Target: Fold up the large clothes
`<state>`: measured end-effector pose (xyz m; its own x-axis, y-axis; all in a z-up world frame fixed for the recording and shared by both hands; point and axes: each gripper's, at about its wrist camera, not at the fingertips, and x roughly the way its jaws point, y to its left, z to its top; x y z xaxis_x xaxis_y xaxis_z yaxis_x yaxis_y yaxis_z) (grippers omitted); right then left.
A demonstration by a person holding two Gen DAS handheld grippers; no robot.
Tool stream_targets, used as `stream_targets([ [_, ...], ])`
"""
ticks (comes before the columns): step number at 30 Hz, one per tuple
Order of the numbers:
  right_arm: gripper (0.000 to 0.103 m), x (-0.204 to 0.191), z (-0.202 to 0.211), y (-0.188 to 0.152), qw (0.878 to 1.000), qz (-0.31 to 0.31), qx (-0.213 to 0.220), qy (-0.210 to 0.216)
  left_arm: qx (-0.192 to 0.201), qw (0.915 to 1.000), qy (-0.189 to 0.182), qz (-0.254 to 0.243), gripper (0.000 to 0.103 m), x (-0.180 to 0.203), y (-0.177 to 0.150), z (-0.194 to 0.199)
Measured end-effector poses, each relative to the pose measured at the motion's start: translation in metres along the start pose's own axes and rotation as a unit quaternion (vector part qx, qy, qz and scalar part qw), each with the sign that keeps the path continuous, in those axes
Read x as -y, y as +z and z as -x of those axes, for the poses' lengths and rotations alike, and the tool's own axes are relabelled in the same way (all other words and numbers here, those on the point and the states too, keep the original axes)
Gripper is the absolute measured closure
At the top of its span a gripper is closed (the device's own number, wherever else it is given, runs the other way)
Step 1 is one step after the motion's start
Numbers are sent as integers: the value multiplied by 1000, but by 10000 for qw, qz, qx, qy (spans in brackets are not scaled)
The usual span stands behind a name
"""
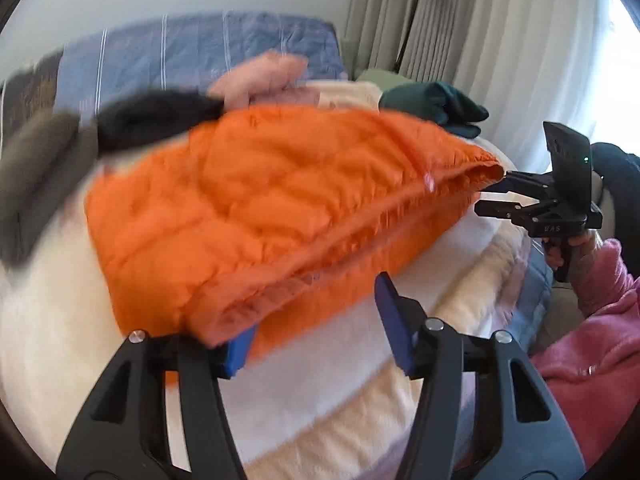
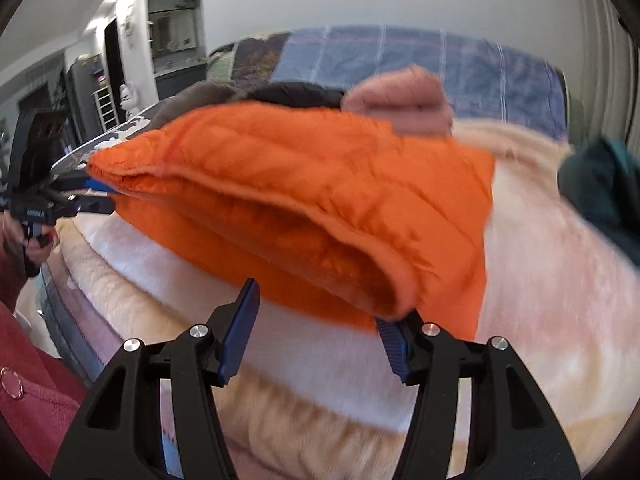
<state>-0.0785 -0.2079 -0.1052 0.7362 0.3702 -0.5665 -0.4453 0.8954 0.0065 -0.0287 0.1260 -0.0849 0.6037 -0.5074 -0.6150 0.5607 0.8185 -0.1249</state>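
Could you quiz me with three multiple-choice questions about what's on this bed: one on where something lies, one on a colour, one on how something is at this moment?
1. Where does the dark green garment lie?
A. on the far side of the bed, beyond the orange jacket
B. under the orange jacket
C. on the floor

2. What colour are the pads on the claws' fingers?
A. red
B. blue
C. yellow

3. How is the orange jacket at this moment?
A. hung on a hanger
B. spread flat in one layer
C. folded over in layers on the cream blanket

Answers:
1 A: it sits apart at the bed's far edge, near the curtain.
2 B: both the left claw and the right claw show blue pads.
3 C: stacked layers show along its open edge.
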Motion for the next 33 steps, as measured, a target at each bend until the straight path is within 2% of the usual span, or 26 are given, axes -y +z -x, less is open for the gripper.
stream_targets([
  [4,45,11,3,40,9983,98,507,-266,460,9987,176,-138,43,-8,44,4],
  [8,45,33,-8,89,9944,53,839,-644,911,9934,694,-58,34,-30,94,-1],
  [12,39,66,-37,126,9883,-410,712,-1286,1035,9874,1176,220,27,-60,130,-21],
  [15,39,86,-62,135,9873,-905,436,-1230,902,9866,1304,383,25,-78,144,-41],
  [19,39,96,-86,140,9867,-1298,334,-919,522,9875,1411,462,25,-95,145,-74],
  [23,39,99,-118,138,9849,-1643,170,-510,-104,9853,1618,529,25,-105,137,-122],
  [24,39,103,-132,135,9830,-1774,22,-464,-361,9819,1779,534,23,-108,131,-138],
  [26,39,108,-154,124,9781,-1956,-305,-636,-561,9771,1973,562,13,-112,117,-153],
  [27,39,113,-170,112,9744,-2059,-481,-757,-560,9763,1993,631,12,-115,111,-157],
  [29,37,118,-184,95,9722,-2185,-482,-688,-387,9800,1687,982,12,-123,101,-155],
  [33,35,104,-183,92,9764,-1887,-458,-946,-270,9809,1525,1174,10,-127,87,-151],
])
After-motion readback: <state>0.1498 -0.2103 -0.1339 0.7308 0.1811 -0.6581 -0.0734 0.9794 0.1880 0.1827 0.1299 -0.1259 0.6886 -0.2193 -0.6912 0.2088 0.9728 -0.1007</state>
